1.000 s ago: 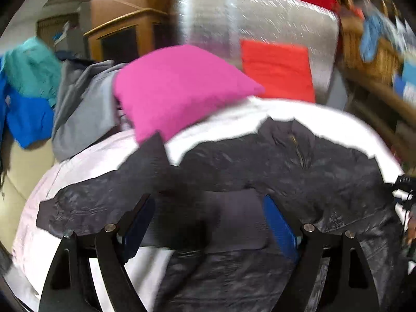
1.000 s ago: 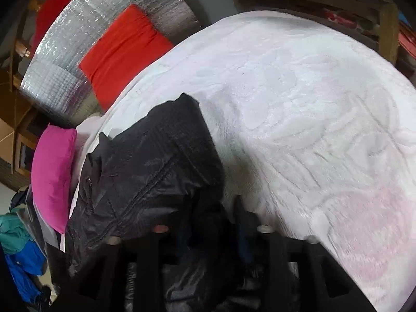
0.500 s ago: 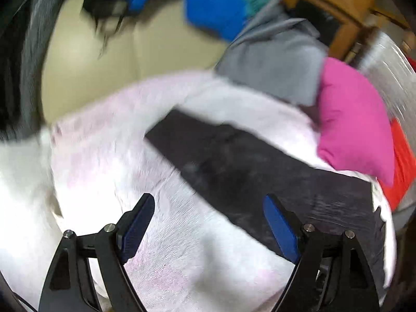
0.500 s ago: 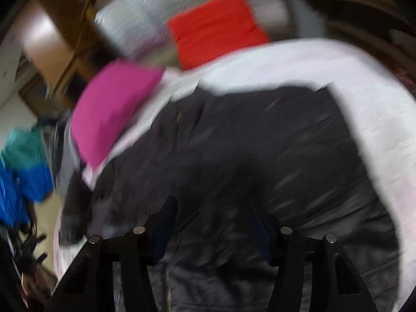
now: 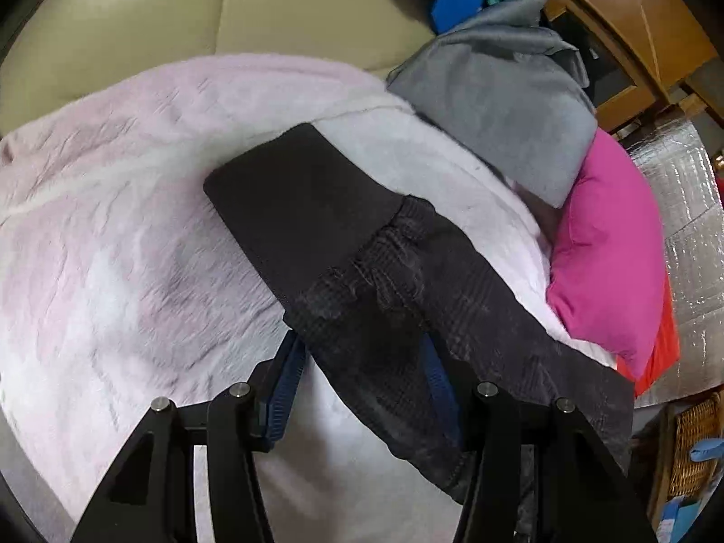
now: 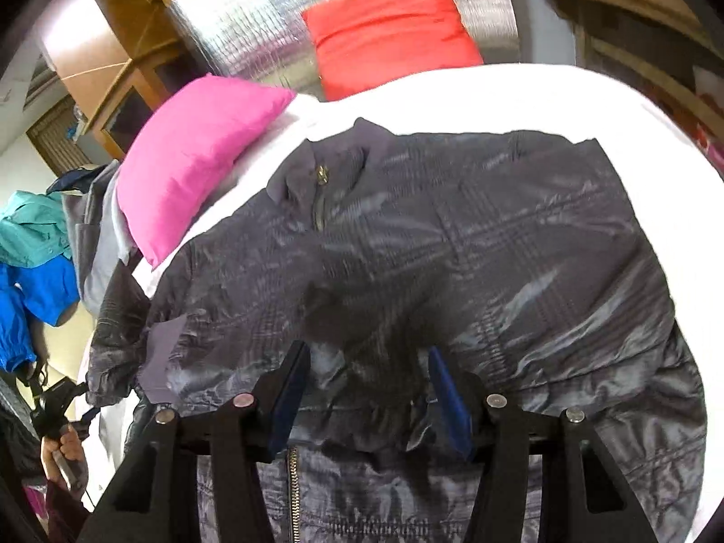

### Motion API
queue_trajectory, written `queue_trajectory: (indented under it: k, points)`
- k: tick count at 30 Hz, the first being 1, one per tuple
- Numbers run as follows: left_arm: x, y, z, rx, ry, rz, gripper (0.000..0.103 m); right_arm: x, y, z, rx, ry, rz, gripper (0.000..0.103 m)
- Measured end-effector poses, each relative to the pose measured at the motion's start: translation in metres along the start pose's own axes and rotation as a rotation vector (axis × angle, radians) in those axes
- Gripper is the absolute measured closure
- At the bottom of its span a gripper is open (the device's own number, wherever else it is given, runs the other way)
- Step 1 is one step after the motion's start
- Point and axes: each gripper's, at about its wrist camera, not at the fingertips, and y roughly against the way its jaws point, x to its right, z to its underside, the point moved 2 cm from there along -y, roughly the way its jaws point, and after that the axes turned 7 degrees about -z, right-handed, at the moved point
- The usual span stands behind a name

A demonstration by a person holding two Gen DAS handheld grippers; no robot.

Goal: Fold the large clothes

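Observation:
A dark shiny zip jacket [image 6: 452, 249] lies front up on a pale pink blanket [image 5: 113, 249]. Its one sleeve [image 5: 362, 271], with a plain knit cuff [image 5: 289, 190], stretches out across the blanket. My left gripper [image 5: 362, 375] straddles that sleeve just behind the cuff. Its jaws are closing with the sleeve between them, and a thin strip of blanket still shows beside the left pad [image 5: 285, 389]. My right gripper [image 6: 369, 389] stands half open over the jacket's lower front by the zip, its pad faces bare. A hand with the left gripper [image 6: 59, 407] shows at that view's left edge.
A pink pillow [image 5: 606, 249] and a grey garment [image 5: 497, 104] lie at the blanket's edge near the sleeve. A red cushion [image 6: 389, 22] leans on a foil mat [image 6: 253, 36] behind the jacket. Blue and teal clothes [image 6: 31, 271] hang over a beige sofa [image 5: 271, 0]. A wicker basket [image 5: 692, 443] stands low right.
My left gripper swung from over the jacket's body out to the sleeve end, came down onto it, and its jaws narrowed. My right gripper moved from the blanket side to over the jacket's front.

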Motion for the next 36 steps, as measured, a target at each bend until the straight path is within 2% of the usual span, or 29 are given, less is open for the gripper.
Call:
queue_trajectory:
  k: [1,2,4,6,8,12,15,19,22,26,28,29,30,32,33,34,36]
  points:
    - [0.001,-0.003,-0.002,0.006,-0.007,-0.009,0.069,0.001,0.002,-0.001,0.008,0.002,-0.003,0.045]
    - [0.003,-0.005,-0.003,0.010,-0.017,-0.025,0.076,0.001,0.005,-0.002,0.015,0.002,-0.005,0.045]
    - [0.005,-0.005,-0.005,0.026,-0.022,-0.014,0.088,0.007,0.011,-0.003,0.032,-0.006,-0.008,0.045]
    - [0.011,0.000,-0.005,0.048,-0.038,-0.018,0.094,0.014,0.016,-0.006,0.048,-0.018,-0.006,0.045]
    - [0.026,0.014,-0.004,0.098,-0.076,-0.027,0.097,0.024,0.024,-0.007,0.070,-0.032,0.006,0.045]
    - [0.068,0.057,0.005,0.206,-0.160,0.039,0.098,0.050,0.041,-0.010,0.108,-0.088,0.017,0.045]
    - [0.116,0.102,0.030,0.313,-0.276,0.105,0.098,0.071,0.052,-0.013,0.140,-0.147,0.028,0.045]
    - [0.175,0.138,0.077,0.382,-0.434,0.201,0.098,0.097,0.065,-0.014,0.178,-0.240,0.022,0.045]
    - [0.221,0.151,0.125,0.368,-0.566,0.287,0.098,0.108,0.072,-0.014,0.207,-0.270,0.025,0.045]
    - [0.276,0.152,0.201,0.290,-0.755,0.405,0.098,0.119,0.078,-0.016,0.231,-0.301,0.021,0.045]
    - [0.300,0.149,0.241,0.220,-0.863,0.463,0.098,0.122,0.080,-0.019,0.243,-0.312,0.017,0.045]
    - [0.311,0.146,0.260,0.157,-0.916,0.492,0.097,0.123,0.080,-0.019,0.247,-0.316,0.017,0.044]
    - [0.317,0.144,0.271,0.104,-0.945,0.520,0.094,0.125,0.081,-0.020,0.249,-0.318,0.015,0.044]
    - [0.323,0.145,0.281,0.029,-0.991,0.571,0.066,0.127,0.081,-0.021,0.246,-0.316,0.011,0.044]
    - [0.323,0.149,0.280,0.041,-0.998,0.586,0.041,0.128,0.081,-0.022,0.243,-0.311,0.008,0.044]
    - [0.319,0.155,0.276,0.091,-0.990,0.596,0.026,0.127,0.080,-0.023,0.240,-0.305,0.005,0.044]
    - [0.308,0.168,0.258,0.186,-0.950,0.614,0.022,0.125,0.077,-0.024,0.221,-0.297,-0.016,0.042]
